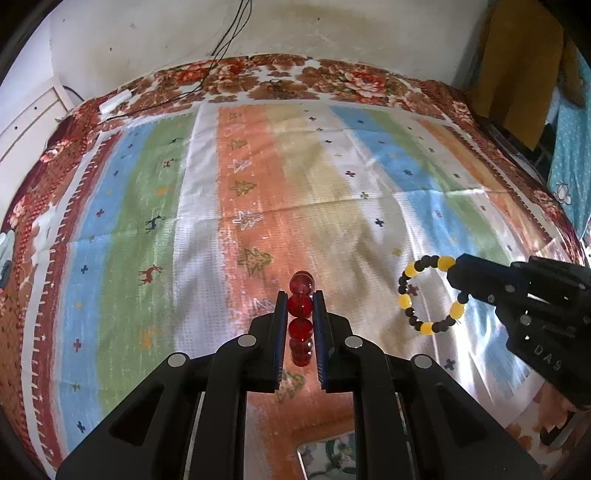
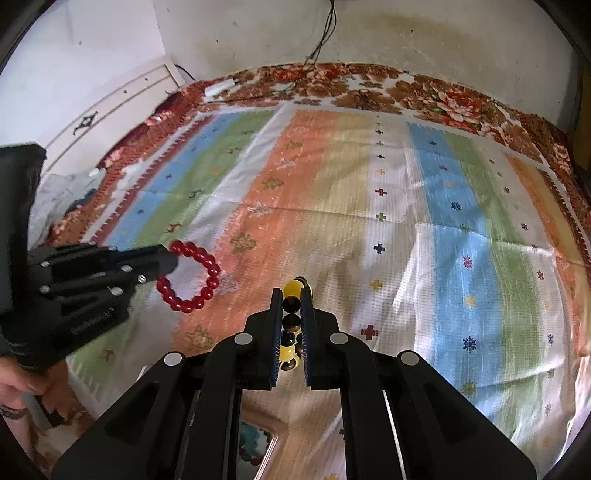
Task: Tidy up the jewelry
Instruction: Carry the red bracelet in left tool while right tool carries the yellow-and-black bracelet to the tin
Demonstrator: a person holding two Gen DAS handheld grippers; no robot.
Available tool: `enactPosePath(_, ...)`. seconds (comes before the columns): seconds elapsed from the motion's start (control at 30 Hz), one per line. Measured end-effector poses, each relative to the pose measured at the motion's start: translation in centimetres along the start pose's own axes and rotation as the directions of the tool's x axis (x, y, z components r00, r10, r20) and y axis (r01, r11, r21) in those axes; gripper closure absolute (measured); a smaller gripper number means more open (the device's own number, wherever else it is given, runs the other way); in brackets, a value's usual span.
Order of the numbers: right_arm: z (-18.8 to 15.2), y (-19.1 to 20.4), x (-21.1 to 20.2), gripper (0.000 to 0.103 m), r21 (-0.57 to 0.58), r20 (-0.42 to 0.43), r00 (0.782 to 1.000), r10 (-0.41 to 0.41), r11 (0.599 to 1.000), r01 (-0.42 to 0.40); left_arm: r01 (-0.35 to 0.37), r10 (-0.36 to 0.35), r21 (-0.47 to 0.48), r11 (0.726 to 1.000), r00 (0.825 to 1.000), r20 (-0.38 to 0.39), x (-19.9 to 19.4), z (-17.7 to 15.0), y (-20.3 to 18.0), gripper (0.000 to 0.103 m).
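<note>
My left gripper is shut on a red bead bracelet, seen edge-on as stacked beads between the blue pads. In the right wrist view the same red bracelet hangs as a ring from the left gripper, above the cloth. My right gripper is shut on a yellow and black bead bracelet. From the left wrist view that yellow and black bracelet hangs as a ring from the right gripper. Both bracelets are lifted off the striped cloth.
The striped cloth lies over a floral bedspread. A tray or box with beads shows under my right gripper at the near edge; the same box peeks below the left one. Cables hang down the far wall. A hand holds the left gripper.
</note>
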State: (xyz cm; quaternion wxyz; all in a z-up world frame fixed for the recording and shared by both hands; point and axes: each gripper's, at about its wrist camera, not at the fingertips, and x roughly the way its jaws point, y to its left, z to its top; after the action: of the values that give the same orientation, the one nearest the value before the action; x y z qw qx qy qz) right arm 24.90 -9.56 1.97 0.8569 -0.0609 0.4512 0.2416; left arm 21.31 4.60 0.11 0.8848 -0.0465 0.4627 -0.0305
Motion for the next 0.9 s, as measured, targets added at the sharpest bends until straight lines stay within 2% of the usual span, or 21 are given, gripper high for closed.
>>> enactPosePath(0.57, -1.8, 1.8, -3.4, 0.093, -0.034, 0.055, 0.998, 0.026, 0.999, -0.024, 0.023, -0.022, -0.025, 0.999, 0.998, 0.060, -3.5, -2.0, -0.2, 0.090)
enactPosePath(0.9, -2.7, 3.1, -4.5, 0.093, -0.061, 0.054, 0.997, 0.059, 0.997, -0.055, 0.061, -0.060, -0.014, 0.998, 0.994, 0.090, -5.3, -3.4, -1.0, 0.090)
